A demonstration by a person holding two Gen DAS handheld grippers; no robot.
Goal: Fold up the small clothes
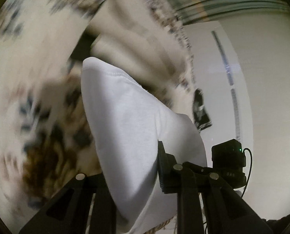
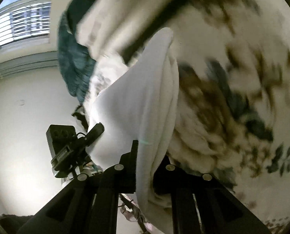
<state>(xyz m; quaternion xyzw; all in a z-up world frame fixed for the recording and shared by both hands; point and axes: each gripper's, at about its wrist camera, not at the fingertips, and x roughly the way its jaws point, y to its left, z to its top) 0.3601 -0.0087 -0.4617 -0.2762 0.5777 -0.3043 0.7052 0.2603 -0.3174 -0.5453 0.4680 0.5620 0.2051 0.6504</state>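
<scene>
A white garment (image 1: 125, 120) fills the middle of the left wrist view, stretched up from my left gripper (image 1: 133, 175), which is shut on its edge. The same white garment (image 2: 145, 97) hangs in the right wrist view, pinched in my right gripper (image 2: 147, 163), which is shut on it. Both grippers hold the cloth lifted above a floral bedspread. The other gripper shows in each view: right one (image 1: 229, 161), left one (image 2: 72, 148). The views are motion-blurred.
A floral bedspread (image 1: 28, 97) (image 2: 232, 97) lies under the cloth. A cream blanket with a patterned border (image 1: 145, 39) and a teal cloth (image 2: 72, 62) lie further back. White walls (image 1: 271, 78) and a window with blinds (image 2: 24, 23) stand beyond.
</scene>
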